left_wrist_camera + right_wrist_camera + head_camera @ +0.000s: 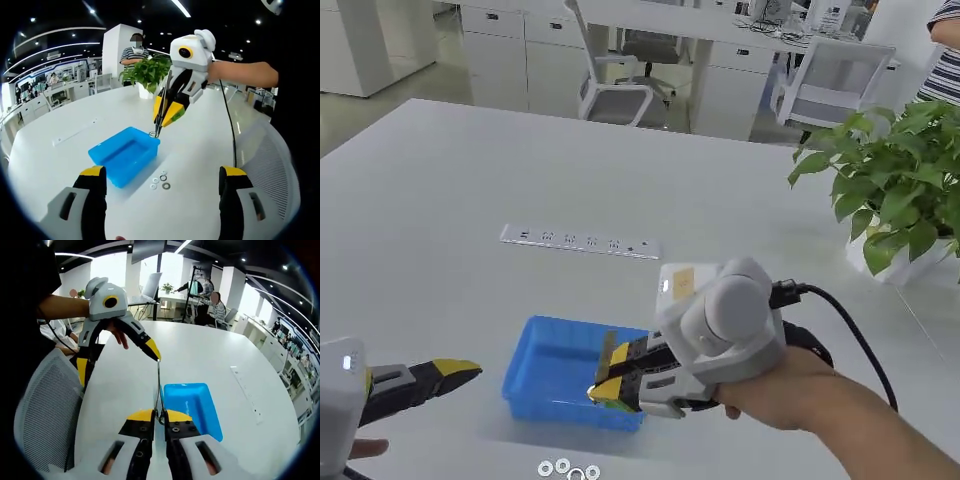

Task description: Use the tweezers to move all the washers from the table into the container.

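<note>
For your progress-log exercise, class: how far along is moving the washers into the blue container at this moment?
Done: nothing visible yet; the blue container looks empty inside. In hand: the right hand-held gripper clamps the tweezers, whose tips hold one washer at the container's rim. Left: a small cluster of washers on the table beside the container.

The white table (440, 180) bears a blue container (552, 366), washers (568, 468) just beside it, and a power strip (578, 241)
</note>
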Tool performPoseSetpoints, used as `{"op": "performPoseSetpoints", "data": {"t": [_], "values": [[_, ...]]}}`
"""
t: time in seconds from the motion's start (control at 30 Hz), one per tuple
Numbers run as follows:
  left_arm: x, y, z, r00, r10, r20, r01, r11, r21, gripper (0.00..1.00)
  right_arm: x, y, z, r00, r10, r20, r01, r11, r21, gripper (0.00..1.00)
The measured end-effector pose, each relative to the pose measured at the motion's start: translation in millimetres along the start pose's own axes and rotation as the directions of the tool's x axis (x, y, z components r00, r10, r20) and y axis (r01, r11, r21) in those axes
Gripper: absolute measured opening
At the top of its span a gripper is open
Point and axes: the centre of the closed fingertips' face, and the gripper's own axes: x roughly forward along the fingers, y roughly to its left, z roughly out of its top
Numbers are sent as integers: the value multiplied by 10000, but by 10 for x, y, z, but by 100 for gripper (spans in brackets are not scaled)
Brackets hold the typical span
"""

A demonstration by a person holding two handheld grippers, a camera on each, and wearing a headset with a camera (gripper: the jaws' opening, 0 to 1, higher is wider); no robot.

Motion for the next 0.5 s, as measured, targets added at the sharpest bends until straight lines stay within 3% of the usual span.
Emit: {"op": "performPoseSetpoints", "data": {"t": [0.5], "values": [[-26, 46, -26, 9997, 195, 127, -192, 9995, -244, 99, 116, -370, -63, 9998, -216, 49, 217, 9996, -169, 8]]}}
